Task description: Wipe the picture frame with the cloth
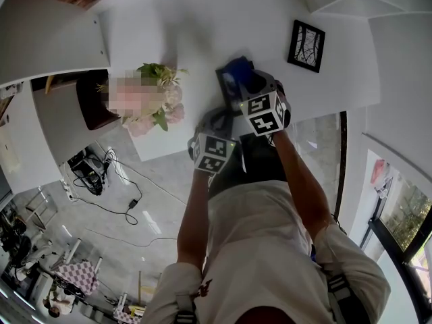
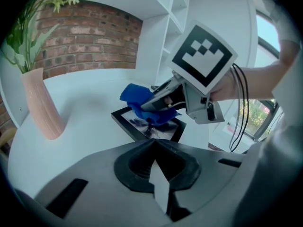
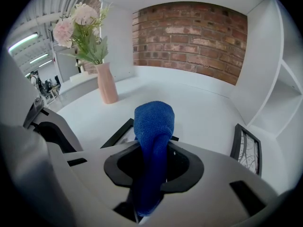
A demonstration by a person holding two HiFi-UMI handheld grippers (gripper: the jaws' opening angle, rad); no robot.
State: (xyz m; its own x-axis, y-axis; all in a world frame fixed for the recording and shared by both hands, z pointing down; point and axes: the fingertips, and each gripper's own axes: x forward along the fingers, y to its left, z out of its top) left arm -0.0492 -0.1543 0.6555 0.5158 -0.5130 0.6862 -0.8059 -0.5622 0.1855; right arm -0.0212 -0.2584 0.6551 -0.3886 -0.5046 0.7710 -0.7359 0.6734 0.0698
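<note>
In head view, looks down on a white desk (image 1: 169, 19). Finds the black picture frame (image 2: 137, 126) lying flat on it, beneath the right gripper (image 3: 150, 174). Holds the left gripper (image 2: 158, 174) nearly shut, empty, just short of the frame. Clamps the soft blue cloth (image 3: 152, 122) in the right, bunched end at the frame's face. Probably light, stiff and slippery: best pinned at a bare corner.

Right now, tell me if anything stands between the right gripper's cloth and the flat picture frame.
Nothing visible does. The cloth, clamped in the right gripper, hangs directly over the flat picture frame; the vase and second frame stand off to the sides.
</note>
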